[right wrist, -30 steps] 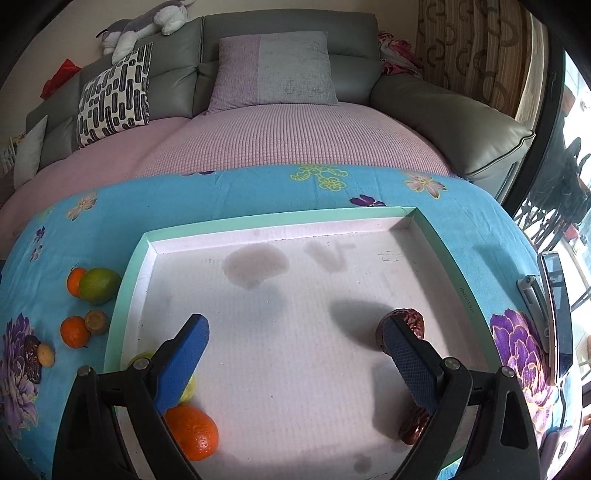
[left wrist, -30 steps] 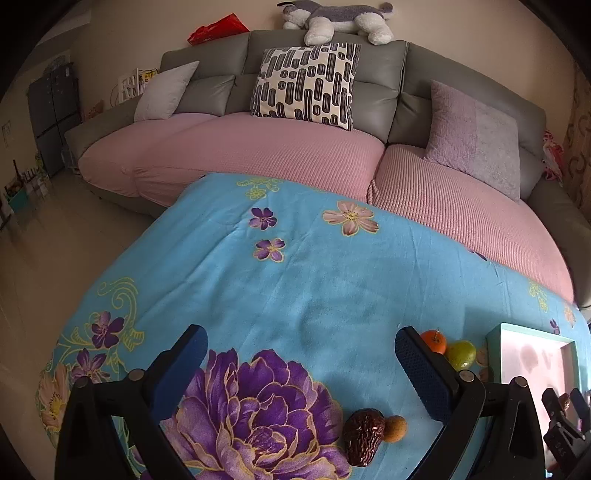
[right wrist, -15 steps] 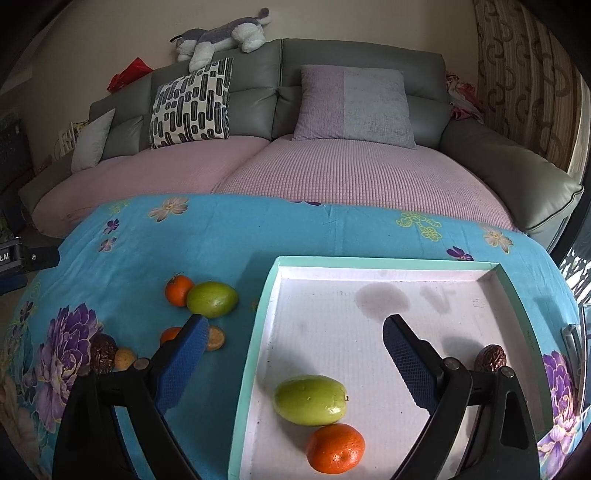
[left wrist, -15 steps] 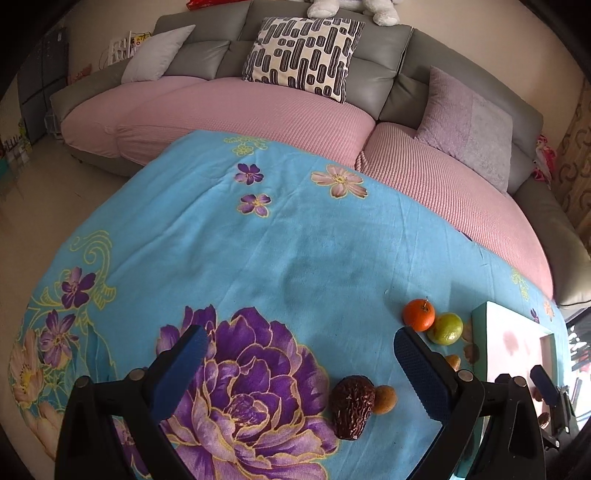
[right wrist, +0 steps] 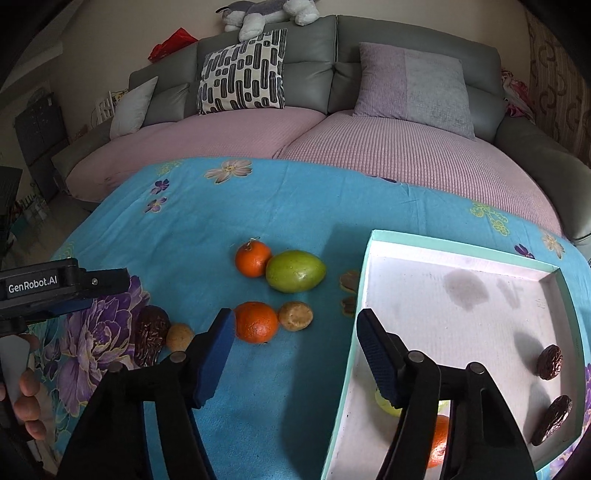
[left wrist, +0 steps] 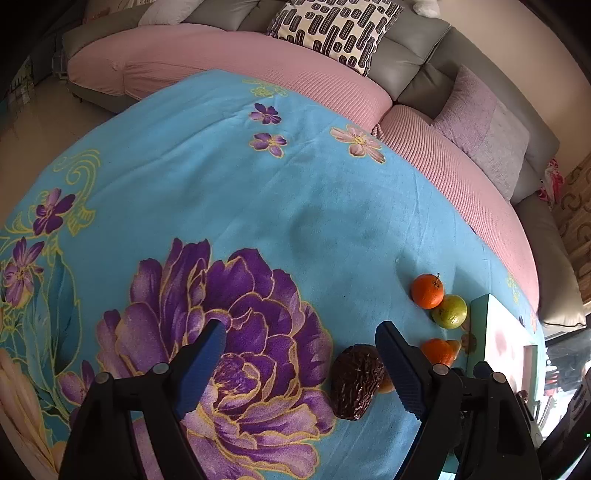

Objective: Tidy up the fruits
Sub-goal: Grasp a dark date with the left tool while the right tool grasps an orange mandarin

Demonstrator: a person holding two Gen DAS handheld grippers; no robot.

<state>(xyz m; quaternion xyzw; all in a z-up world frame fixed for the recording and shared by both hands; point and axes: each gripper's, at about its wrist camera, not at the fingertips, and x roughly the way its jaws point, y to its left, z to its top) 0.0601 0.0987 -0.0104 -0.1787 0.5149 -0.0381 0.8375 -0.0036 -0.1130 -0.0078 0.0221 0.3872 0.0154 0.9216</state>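
On the blue flowered cloth [right wrist: 207,236] lie two oranges [right wrist: 253,258] [right wrist: 256,322], a green fruit [right wrist: 295,270], two small tan fruits [right wrist: 295,315] [right wrist: 179,336] and a dark wrinkled date [right wrist: 151,334]. The mint-rimmed white tray [right wrist: 458,236] holds two dates [right wrist: 549,362], a green fruit and an orange, partly hidden by my right finger. My right gripper [right wrist: 295,350] is open, just in front of the near orange. My left gripper [left wrist: 301,354] is open above the cloth, the date [left wrist: 355,380] by its right finger.
A grey sofa with pink covers [right wrist: 406,155] and cushions curves behind the table. A stuffed toy [right wrist: 269,11] lies on the sofa back. The left gripper's body [right wrist: 48,288] and the person's hand [right wrist: 26,398] show at the left in the right wrist view.
My right gripper has swung left from over the tray to the loose fruits on the cloth. My left gripper has moved down and forward toward the date. Both stayed open.
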